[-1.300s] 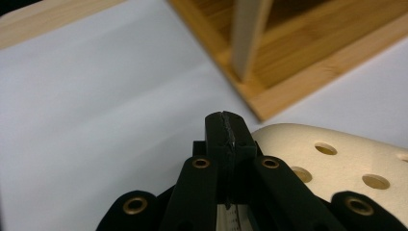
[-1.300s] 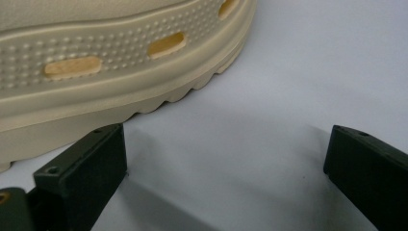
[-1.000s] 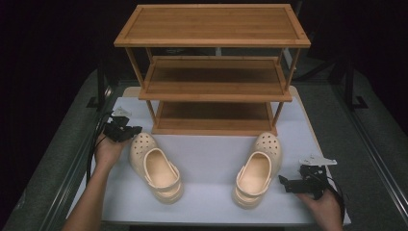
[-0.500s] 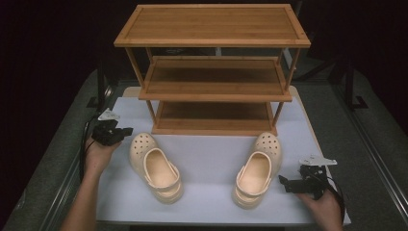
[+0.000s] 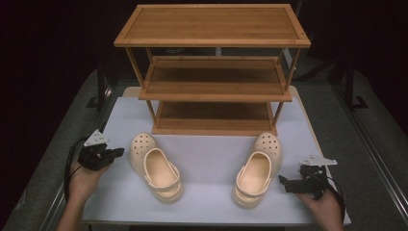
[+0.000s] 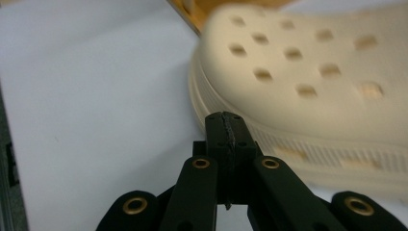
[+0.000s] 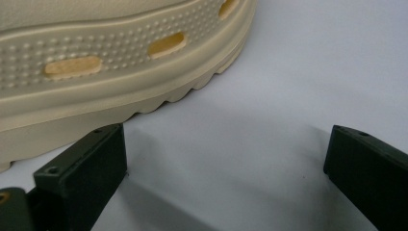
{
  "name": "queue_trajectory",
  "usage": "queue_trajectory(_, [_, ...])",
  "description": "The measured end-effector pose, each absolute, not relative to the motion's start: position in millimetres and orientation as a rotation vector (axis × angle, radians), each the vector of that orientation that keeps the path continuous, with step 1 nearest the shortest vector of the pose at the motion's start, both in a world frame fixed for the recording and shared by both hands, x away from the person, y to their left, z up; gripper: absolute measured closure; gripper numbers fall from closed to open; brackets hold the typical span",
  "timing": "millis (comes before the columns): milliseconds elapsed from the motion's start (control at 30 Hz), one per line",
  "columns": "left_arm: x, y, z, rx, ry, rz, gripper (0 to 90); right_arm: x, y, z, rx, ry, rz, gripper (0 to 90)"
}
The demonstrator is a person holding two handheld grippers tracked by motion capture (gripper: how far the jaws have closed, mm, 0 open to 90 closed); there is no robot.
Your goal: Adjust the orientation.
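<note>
table [image 5: 211, 159] | white top | bears: left clog [image 5: 156, 166], right clog [image 5: 257, 168], wooden rack [image 5: 214, 72]

room: dark | floor [image 5: 62, 139]: grey | table [image 5: 211, 159]: white top, lit

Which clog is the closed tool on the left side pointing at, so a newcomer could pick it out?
Start at the three-tier wooden rack at the back of the white table. In front of it lie two cream clogs; take the left clog, below the rack's left legs, beside the shut left tool. Unlike the right clog, its toe leans toward the table's left edge.
</note>
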State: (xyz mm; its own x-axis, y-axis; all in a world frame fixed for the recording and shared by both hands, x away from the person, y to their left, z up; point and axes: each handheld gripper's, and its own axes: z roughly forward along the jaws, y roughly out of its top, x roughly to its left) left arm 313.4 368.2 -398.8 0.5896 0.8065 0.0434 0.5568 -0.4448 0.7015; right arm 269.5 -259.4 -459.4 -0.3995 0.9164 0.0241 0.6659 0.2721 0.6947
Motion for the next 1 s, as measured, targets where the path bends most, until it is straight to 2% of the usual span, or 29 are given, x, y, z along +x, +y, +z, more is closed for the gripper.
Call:
queue_trajectory(467, [309.5, 351.1, -409.5, 2.264, 1.022, 0.436, 90.0, 269.7, -259.5, -459.5, 1.431, 2.165, 0.895, 0.8])
queue_trajectory(833, [308.9, 350.0, -409.1, 2.269, 1.022, 0.402, 90.0, 269.8, -259.5, -459.5, 1.431, 2.165, 0.895, 0.8])
queue_trajectory(900, [309.3, 347.5, -410.9, 2.281, 0.996, 0.362, 90.0, 269.6, -259.4, -459.5, 1.433, 2.166, 0.895, 0.8])
queue_trajectory(1000, [309.3, 343.0, -410.6, 2.304, 0.991, 0.397, 90.0, 269.7, -259.4, -459.5, 1.431, 2.165, 0.895, 0.8])
